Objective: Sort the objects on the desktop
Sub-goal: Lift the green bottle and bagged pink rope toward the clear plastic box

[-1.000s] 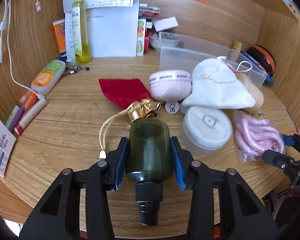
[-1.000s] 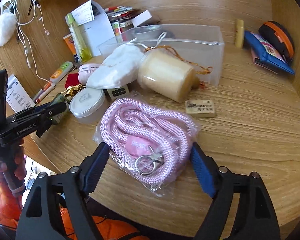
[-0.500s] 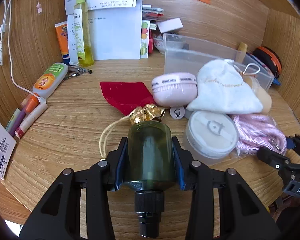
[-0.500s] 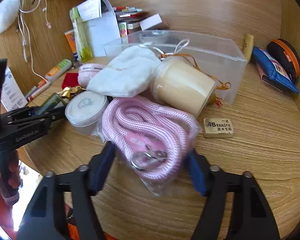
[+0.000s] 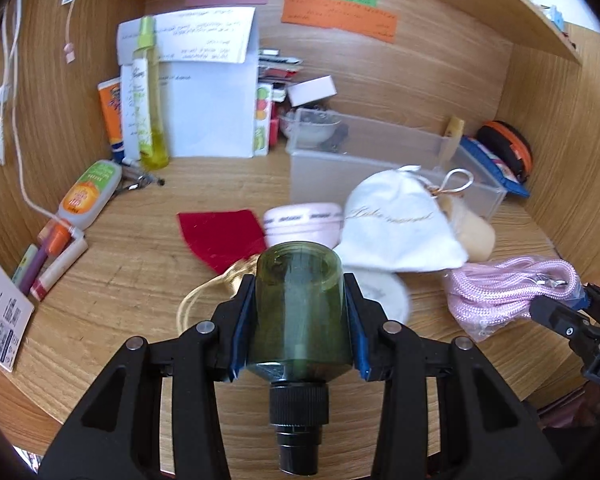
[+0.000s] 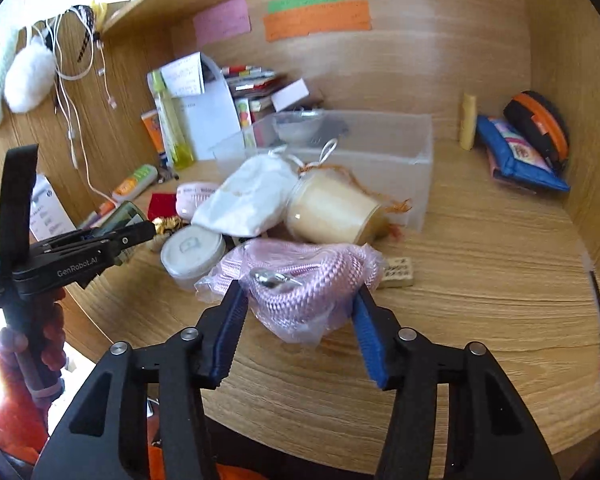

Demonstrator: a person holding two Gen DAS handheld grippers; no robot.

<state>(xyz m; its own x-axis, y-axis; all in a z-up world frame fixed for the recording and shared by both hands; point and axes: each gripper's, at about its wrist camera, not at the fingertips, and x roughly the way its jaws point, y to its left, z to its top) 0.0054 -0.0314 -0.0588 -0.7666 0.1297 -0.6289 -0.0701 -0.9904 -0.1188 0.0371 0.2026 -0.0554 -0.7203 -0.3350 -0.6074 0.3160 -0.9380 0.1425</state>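
My left gripper [image 5: 300, 312] is shut on a dark green bottle [image 5: 300, 304] with a black cap and holds it raised above the desk; it also shows in the right wrist view [image 6: 126, 216]. My right gripper [image 6: 298, 316] is shut on a bagged pink rope [image 6: 300, 276] with a metal clasp, lifted off the wood; the rope also shows in the left wrist view [image 5: 512, 288]. A clear plastic bin [image 6: 380, 148] stands at the back behind a white pouch [image 6: 252, 196] and a cream candle jar [image 6: 332, 208].
A pink round case [image 5: 304, 224], a red cloth [image 5: 220, 236], a white lidded jar [image 6: 192, 250] and an eraser [image 6: 396, 274] lie mid-desk. Tubes and pens [image 5: 60, 236] lie at left, a yellow bottle [image 5: 148, 100] at the back, blue and orange pouches [image 6: 528, 148] at right.
Both grippers have risen. The green bottle has lifted off the desk. My right gripper closed on the pink rope bag and picked it up.
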